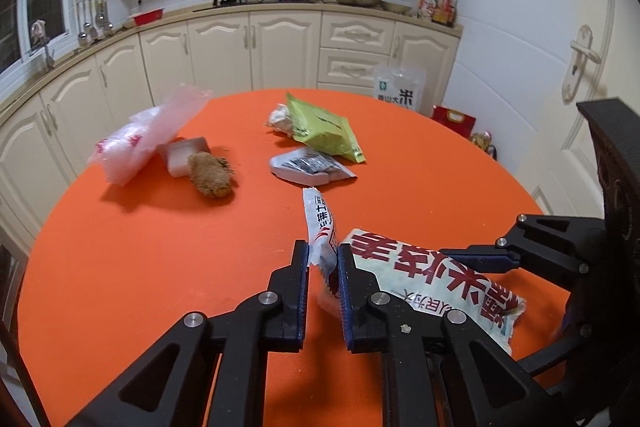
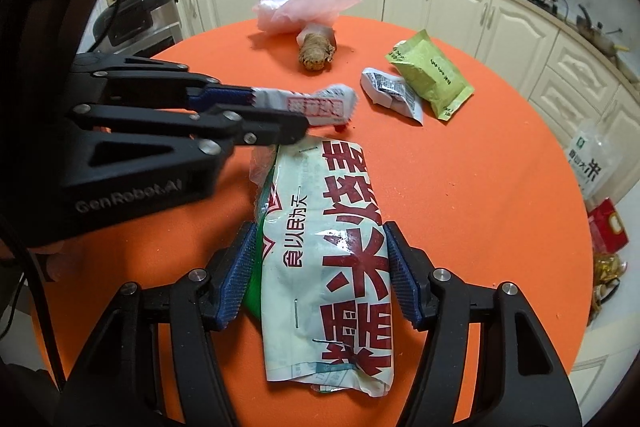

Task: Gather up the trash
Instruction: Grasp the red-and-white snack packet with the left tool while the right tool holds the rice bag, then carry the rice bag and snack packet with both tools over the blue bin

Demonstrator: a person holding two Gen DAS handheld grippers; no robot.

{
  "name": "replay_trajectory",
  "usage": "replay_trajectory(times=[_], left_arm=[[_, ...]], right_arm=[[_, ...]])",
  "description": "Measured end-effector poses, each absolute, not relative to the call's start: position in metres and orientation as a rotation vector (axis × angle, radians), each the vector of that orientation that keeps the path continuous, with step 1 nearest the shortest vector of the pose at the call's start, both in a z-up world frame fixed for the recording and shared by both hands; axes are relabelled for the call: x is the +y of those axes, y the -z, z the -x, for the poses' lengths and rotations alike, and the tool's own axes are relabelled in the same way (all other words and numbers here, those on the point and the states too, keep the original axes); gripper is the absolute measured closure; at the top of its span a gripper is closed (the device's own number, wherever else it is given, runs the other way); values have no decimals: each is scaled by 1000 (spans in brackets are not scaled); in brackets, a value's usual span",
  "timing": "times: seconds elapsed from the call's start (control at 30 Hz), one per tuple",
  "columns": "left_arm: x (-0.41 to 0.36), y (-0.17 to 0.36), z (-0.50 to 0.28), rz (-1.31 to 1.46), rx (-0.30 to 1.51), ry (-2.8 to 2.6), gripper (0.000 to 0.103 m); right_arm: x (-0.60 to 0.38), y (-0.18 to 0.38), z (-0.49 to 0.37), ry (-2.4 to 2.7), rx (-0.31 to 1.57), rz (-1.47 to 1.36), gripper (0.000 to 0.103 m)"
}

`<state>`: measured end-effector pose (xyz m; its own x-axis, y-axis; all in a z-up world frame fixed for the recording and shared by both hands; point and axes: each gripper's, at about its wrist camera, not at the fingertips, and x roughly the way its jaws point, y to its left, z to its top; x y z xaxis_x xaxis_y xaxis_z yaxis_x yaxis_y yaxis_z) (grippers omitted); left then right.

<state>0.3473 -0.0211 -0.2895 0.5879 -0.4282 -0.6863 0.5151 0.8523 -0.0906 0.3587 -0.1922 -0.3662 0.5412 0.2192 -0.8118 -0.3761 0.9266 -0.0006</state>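
Nearest the right wrist camera, the big bag (image 2: 332,259) with red characters lies lengthwise between the blue pads of the right gripper (image 2: 320,267); its jaws stand about half open and the pads sit against the bag's two sides, so it appears held, its mouth turned away from the camera on the orange table (image 2: 480,207); whether anything is already inside cannot be told.

Just past that mouth, the left gripper (image 1: 323,259) is pinched nearly shut on a thin white wrapper (image 1: 320,227), which sticks up between its pads and juts forward clear of the table; this piece looks picked up but not yet bagged.

Much seems left to gather; a grey packet (image 1: 308,167) and a green pouch (image 1: 324,129) lie touching near the middle of the table, with a crumpled paper wad (image 1: 280,119) at the pouch's far end; farther off, to the left in the left wrist view, sit a brown lump (image 1: 210,173), a small white tub (image 1: 184,155) against it, and a pink plastic bag (image 1: 148,135) at the table's edge.

Judging by this, collection is at an early stage; one wrapper in hand, roughly six pieces untouched.
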Motion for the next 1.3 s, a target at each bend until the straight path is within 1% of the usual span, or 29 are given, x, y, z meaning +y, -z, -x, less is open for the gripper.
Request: replay_trajectory(times=[0.43,0.67,0.9,1.3], left_arm=[[12,258,-298,-55,675,495,95],[20,231,-255,-52,604,488,95],[13,201,-194,-50,518,524,95],[-14,170,-99,-65,407,644,95]], right_arm=[[-200,348,-345,-311,886,141,44],[-206,316,-330,-290,808,116,44],[-220,275,-300,-277,707,94,44],[-275,218,-226,-174,563,37,44]])
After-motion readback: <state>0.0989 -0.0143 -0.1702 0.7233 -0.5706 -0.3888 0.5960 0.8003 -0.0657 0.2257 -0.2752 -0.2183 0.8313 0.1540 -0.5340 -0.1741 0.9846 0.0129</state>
